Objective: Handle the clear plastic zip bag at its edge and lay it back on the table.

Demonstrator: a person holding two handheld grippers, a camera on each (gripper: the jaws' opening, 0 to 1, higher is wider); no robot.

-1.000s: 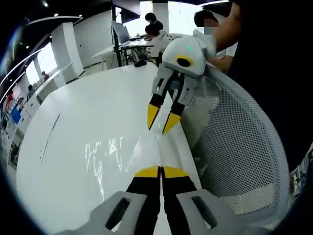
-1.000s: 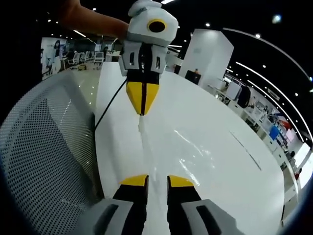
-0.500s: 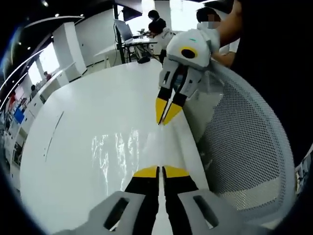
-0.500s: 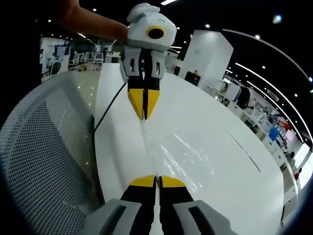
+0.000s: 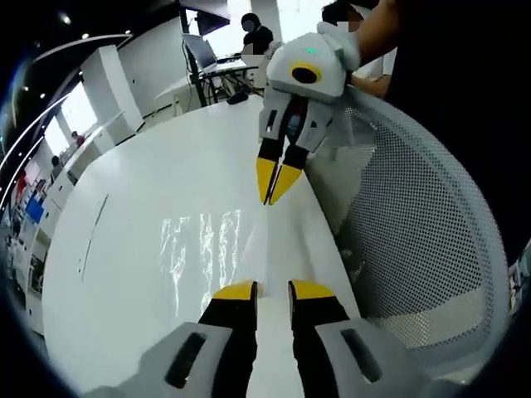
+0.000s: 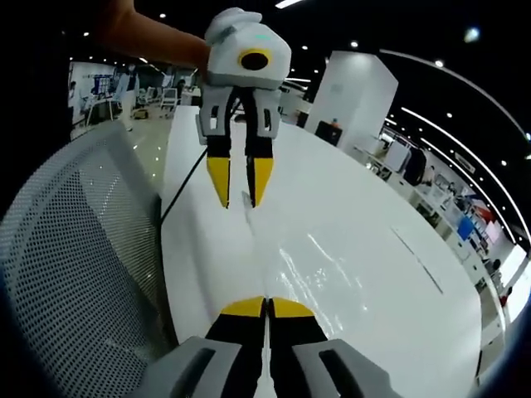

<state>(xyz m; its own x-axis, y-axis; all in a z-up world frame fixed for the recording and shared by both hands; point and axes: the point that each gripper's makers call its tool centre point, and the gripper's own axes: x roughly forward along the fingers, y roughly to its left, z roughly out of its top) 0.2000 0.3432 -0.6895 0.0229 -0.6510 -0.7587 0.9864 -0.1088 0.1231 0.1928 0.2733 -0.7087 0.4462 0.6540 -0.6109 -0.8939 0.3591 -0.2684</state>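
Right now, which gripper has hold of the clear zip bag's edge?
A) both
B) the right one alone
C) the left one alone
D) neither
B: the right gripper has its jaws closed on the zip bag's near edge, while the left gripper has its yellow tips spread apart above the far edge over the table.

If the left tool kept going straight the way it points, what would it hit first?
Probably the clear zip bag lying on the white table just ahead of the open left tool; farther along that line is the right tool. Depth is uncertain.
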